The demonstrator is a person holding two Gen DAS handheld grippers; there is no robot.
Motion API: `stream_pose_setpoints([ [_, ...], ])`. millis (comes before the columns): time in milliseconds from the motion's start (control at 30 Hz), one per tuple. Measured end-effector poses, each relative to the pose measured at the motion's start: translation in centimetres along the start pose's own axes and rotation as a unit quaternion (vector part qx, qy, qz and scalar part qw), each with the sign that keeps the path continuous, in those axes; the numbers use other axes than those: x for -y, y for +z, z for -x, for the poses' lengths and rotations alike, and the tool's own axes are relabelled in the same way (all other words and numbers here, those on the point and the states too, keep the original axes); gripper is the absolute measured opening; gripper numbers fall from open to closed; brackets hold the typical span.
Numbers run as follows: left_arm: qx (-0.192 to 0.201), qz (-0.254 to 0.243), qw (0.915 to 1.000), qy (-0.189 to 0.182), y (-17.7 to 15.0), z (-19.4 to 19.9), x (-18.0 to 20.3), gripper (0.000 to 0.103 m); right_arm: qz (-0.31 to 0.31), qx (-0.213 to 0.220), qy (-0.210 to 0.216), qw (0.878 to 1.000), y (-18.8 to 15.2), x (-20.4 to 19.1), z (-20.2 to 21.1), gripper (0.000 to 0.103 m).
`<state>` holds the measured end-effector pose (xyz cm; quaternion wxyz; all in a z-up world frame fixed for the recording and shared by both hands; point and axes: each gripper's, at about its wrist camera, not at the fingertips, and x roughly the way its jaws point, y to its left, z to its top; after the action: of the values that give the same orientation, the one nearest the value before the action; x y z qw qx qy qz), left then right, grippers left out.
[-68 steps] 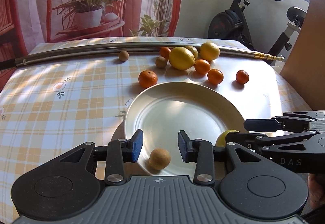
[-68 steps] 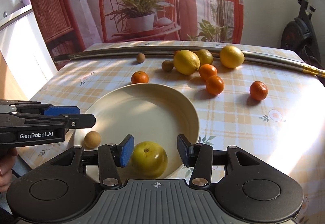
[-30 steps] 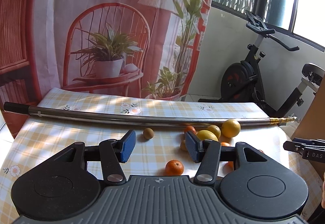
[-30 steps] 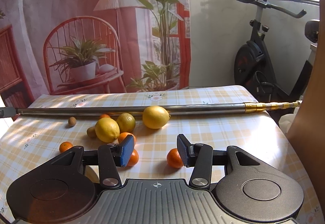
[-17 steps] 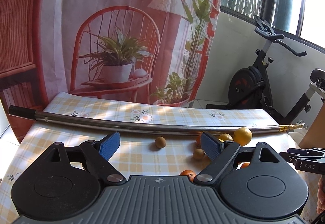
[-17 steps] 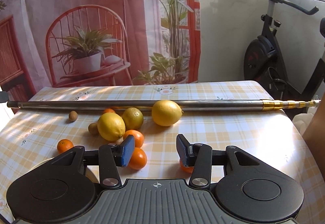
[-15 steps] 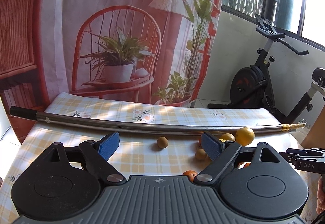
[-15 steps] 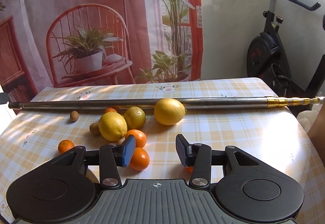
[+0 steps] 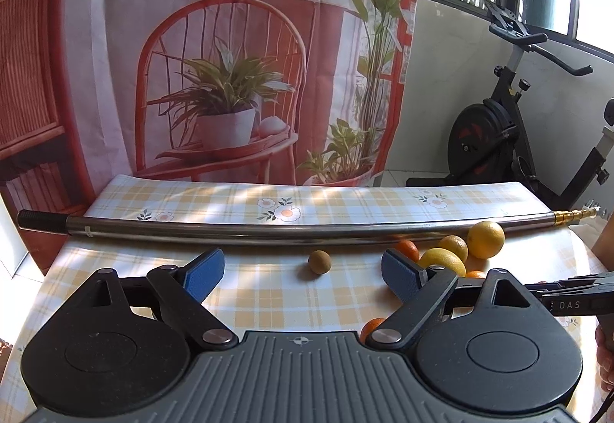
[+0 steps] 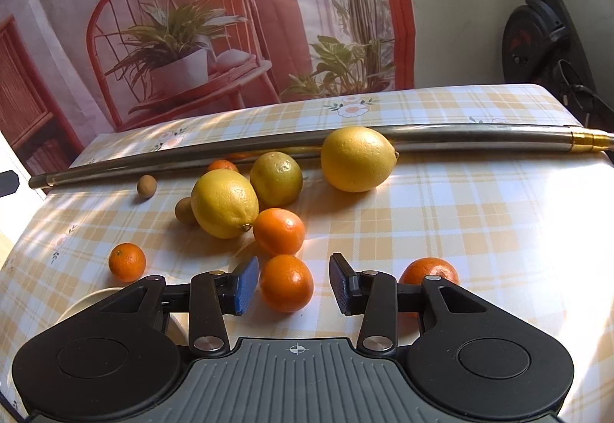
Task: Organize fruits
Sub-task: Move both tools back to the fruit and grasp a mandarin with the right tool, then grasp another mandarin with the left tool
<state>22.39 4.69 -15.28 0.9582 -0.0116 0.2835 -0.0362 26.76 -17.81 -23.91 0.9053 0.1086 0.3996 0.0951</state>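
Right claw (image 10: 292, 285) low centre of its view, jaws part-open and empty; a mandarin (image 10: 286, 283) sits straight ahead between the blue pads, not touched, round, so no axis to align; plate rim (image 10: 82, 302) at lower left; lemons (image 10: 224, 203) beyond, mid-frame. Left claw (image 9: 301, 273) spread wide, empty; small brown fruit (image 9: 319, 262) just past its tips, centre; steel pole (image 9: 268, 231) behind. Right claw is nearer its fruit.
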Motion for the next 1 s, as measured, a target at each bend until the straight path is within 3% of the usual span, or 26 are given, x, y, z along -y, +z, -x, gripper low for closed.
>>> stream_pose_setpoints([
  [400,-0.017,-0.010,0.9996,-0.019,-0.4,-1.0,0.8,0.084,-0.029,-0.040,0.026,0.998,0.2,-0.1,-2.5,0.034],
  [600,-0.028,-0.011,0.9992,-0.028,-0.5,-1.4,1.1,0.080,-0.028,-0.046,0.018,0.998,-0.1,0.0,-2.7,0.032],
  [733,-0.043,-0.018,0.9987,-0.022,-0.7,-1.6,1.4,0.077,-0.037,-0.043,0.021,0.998,-0.3,0.1,-2.4,0.032],
  [1000,-0.048,-0.033,0.9979,-0.030,-0.7,-1.6,1.7,0.077,-0.032,0.003,0.017,0.999,-0.9,-0.5,0.8,0.032],
])
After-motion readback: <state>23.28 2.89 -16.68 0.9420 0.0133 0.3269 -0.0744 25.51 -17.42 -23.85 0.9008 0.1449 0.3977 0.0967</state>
